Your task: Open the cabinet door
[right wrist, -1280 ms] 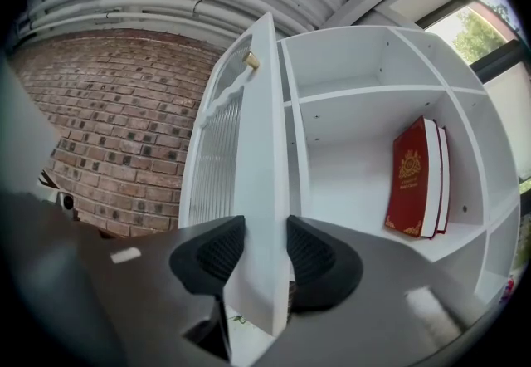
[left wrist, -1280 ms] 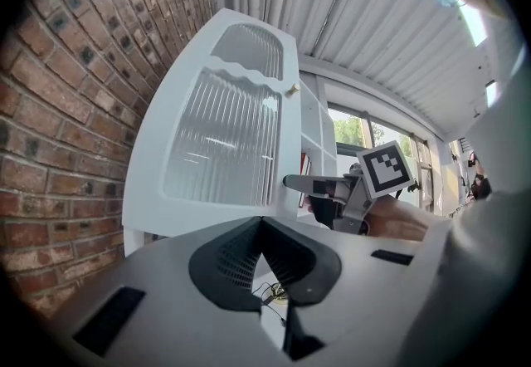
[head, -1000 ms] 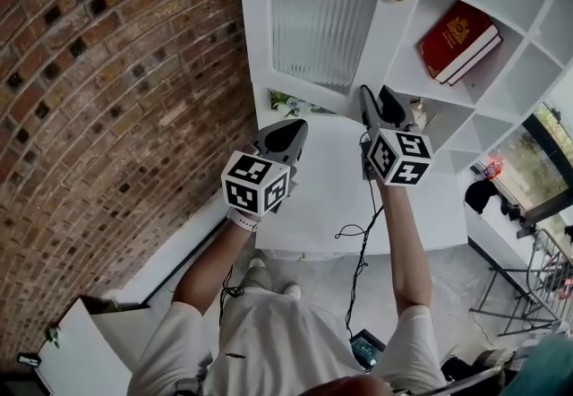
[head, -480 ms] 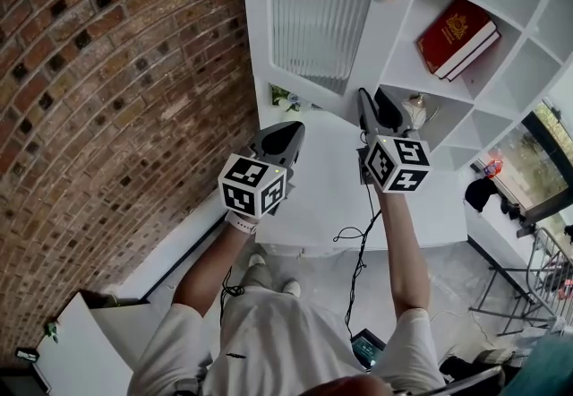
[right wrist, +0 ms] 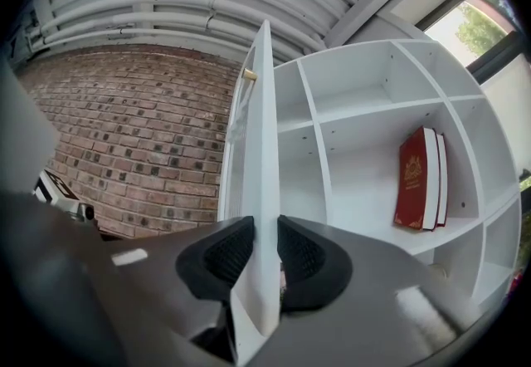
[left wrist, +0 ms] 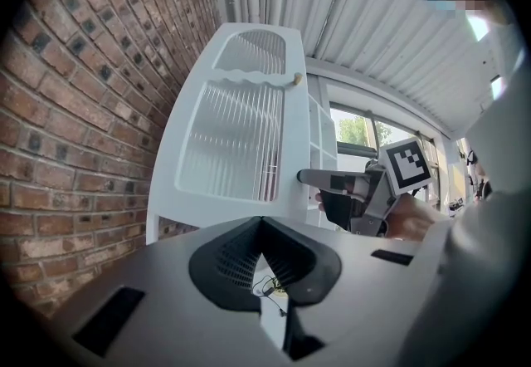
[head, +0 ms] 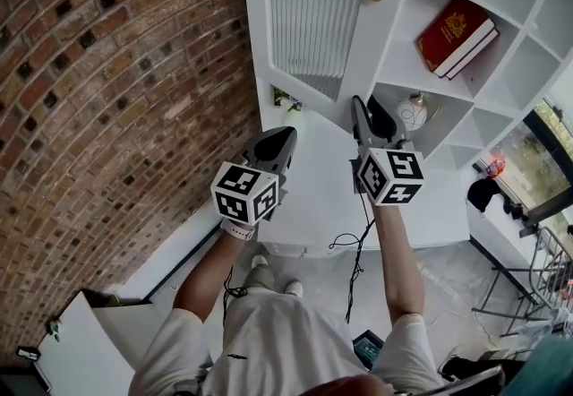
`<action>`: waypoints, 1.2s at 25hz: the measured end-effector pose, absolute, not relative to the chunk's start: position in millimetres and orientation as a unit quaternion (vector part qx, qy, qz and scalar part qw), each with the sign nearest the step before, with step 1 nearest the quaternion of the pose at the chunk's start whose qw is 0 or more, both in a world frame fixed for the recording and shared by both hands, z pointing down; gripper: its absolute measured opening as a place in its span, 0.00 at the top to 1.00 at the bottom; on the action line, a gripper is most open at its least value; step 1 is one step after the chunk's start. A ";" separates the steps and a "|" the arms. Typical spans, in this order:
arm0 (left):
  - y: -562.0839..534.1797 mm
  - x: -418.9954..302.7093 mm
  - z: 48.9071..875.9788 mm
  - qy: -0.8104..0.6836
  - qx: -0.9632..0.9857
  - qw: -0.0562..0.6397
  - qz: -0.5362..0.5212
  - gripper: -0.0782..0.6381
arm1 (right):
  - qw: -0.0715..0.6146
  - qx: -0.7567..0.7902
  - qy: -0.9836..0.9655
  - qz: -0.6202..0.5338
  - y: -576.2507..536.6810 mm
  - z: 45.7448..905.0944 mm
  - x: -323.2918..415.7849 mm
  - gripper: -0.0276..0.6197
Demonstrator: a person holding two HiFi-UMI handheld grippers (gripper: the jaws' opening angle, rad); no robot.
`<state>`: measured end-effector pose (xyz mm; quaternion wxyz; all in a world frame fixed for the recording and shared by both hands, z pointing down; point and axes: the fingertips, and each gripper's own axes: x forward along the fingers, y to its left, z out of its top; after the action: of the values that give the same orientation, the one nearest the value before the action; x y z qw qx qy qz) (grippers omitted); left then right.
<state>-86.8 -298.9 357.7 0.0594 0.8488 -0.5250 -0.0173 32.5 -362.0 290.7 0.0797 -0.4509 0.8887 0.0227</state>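
At the free edge of the cabinet door (right wrist: pixel 264 149), our right gripper (right wrist: pixel 265 253) is closing, pads (right wrist: pixel 220 253) seemingly touching both faces; a shallow bite could slip off mid-swing. Our left gripper (left wrist: pixel 261 228) hangs clenched, empty.

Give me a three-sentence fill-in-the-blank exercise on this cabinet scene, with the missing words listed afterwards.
1. A ____ book sits inside the white cabinet.
2. The wall beside the cabinet is built of ____.
3. The right gripper has the edge of the cabinet's ____ between its jaws.

Missing words: red; brick; door.

Note: those jaws are closing on the door's edge.
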 end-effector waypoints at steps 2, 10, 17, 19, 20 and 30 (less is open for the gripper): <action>-295.1 -87.1 358.6 -0.529 0.847 0.058 -0.015 0.88 | 0.081 -0.449 0.890 0.023 -358.5 290.2 32.0 0.80; -276.7 -89.8 363.9 -0.537 0.842 0.055 -0.010 0.88 | 0.091 -0.445 0.891 0.024 -340.5 289.1 25.1 0.81; -267.3 -97.1 362.9 -0.550 0.833 0.049 -0.009 0.88 | 0.097 -0.440 0.892 0.021 -328.7 289.0 20.0 0.82; -265.0 -99.2 363.7 -0.554 0.831 0.049 -0.006 0.88 | 0.100 -0.441 0.892 0.020 -325.0 289.2 18.2 0.82; -263.6 -100.2 364.0 -0.556 0.830 0.048 -0.005 0.88 | 0.101 -0.440 0.892 0.021 -322.9 289.2 17.0 0.82; -254.4 -107.3 371.4 -0.569 0.820 0.059 -0.012 0.88 | 0.106 -0.413 0.904 0.026 -297.8 288.0 0.7 0.84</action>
<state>-107.3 -254.4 371.4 0.0588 0.8204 -0.5686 -0.0117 0.7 -297.8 288.0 0.1063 -0.4130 0.9041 0.0265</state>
